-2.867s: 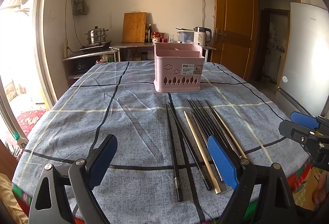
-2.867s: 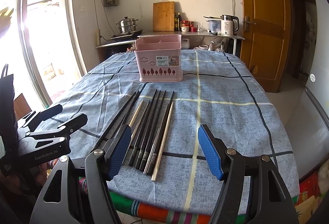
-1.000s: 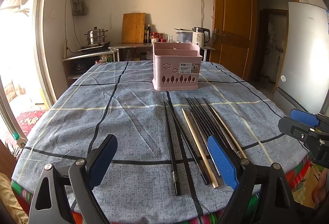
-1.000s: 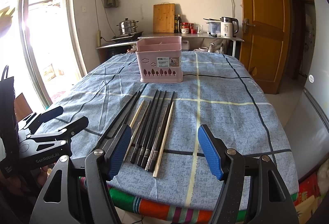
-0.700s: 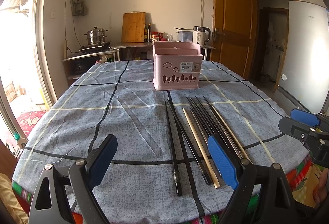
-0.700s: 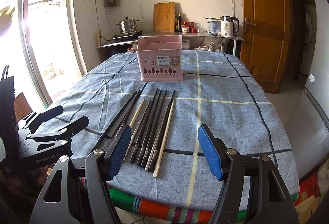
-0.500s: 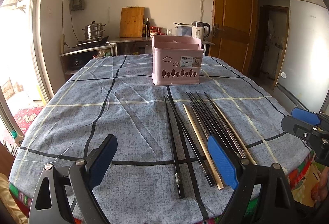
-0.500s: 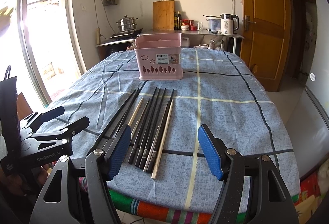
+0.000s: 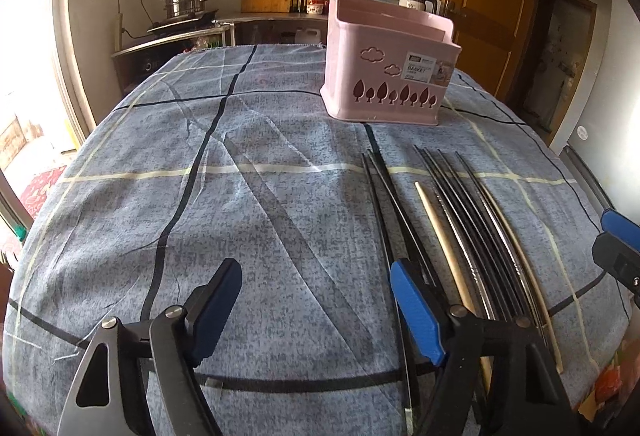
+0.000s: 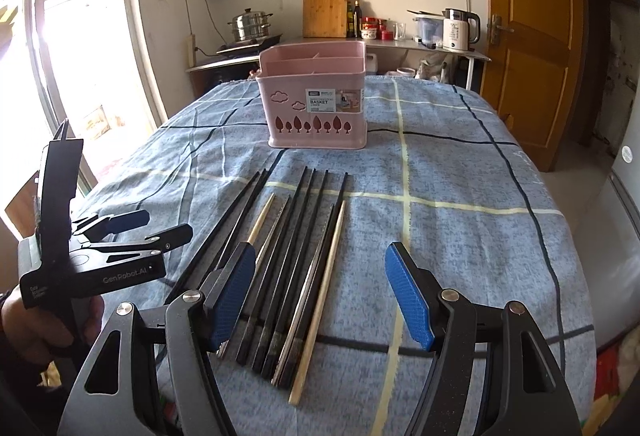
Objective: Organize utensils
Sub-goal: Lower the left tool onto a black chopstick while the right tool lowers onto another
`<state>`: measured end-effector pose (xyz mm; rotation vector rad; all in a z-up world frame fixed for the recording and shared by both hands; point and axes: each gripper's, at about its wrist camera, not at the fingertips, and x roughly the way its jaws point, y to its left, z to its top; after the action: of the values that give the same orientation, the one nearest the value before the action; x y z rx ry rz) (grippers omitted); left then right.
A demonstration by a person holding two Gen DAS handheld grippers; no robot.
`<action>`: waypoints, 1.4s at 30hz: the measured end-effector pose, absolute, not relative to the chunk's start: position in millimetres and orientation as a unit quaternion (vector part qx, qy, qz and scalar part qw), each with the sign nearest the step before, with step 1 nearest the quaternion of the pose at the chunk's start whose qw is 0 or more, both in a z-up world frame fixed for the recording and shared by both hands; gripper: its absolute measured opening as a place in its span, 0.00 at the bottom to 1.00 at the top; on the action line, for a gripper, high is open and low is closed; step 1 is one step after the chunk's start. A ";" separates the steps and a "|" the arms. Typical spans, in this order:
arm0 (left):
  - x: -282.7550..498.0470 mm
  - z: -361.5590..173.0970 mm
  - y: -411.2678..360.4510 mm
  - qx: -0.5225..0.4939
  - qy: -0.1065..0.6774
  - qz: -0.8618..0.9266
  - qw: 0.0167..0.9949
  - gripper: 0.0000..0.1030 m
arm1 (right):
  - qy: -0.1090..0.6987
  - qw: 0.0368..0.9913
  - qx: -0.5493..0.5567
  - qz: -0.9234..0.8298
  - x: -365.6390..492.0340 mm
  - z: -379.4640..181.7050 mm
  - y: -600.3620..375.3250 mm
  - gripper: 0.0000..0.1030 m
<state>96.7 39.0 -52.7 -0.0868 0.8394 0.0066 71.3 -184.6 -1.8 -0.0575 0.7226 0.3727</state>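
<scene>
A row of long thin chopsticks (image 10: pixel 288 260), mostly glossy black with two pale wooden ones (image 10: pixel 320 288) among them, lies side by side on the blue checked cloth of the tabletop (image 10: pixel 460 236), filling the lower middle of the right wrist view. The pink plastic basket with tree-shaped cut-outs (image 10: pixel 316 104) stands beyond their far tips, in the upper middle of the frame, apart from them.

These sticks look light and stiff, and the lacquered black ones are likely slippery; they lie flat and nearly touching, so picking one cleanly looks awkward. I would take hold near the thicker butt ends at the bottom of the frame, where the outermost pale stick stands a little clear of the rest.

The right tool (image 10: pixel 320 296) hangs above those butt ends with its blue pads (image 10: pixel 408 296) spread wide and nothing between them. The left tool (image 9: pixel 316 312), in the lower part of its own view, is closing slightly but remains well apart, with only bare cloth between its pads; the leftmost black sticks (image 9: pixel 384 220) run just beside its right-hand pad.
</scene>
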 end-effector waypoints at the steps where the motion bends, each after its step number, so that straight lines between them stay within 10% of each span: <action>1: 102.0 -54.7 39.3 -0.043 0.414 0.000 0.909 0.74 | 0.355 0.917 -0.029 0.180 76.5 -3.5 -182.8 0.66; 17: 159.5 -60.0 28.2 -0.051 0.449 -0.038 0.891 0.49 | 0.433 0.885 -0.033 0.169 175.7 -33.0 -162.5 0.24; 36: 201.4 -61.0 18.9 -0.005 0.466 -0.033 0.884 0.33 | 0.488 0.855 -0.053 0.170 227.9 -53.6 -147.9 0.07; 42: 214.1 -58.6 28.3 -0.036 0.476 -0.042 0.878 0.08 | 0.492 0.852 -0.041 0.176 234.3 -54.5 -145.5 0.06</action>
<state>214.1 28.3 -58.6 -0.0761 0.9924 -0.0885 234.3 -145.5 -54.5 -0.0864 1.0349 0.3704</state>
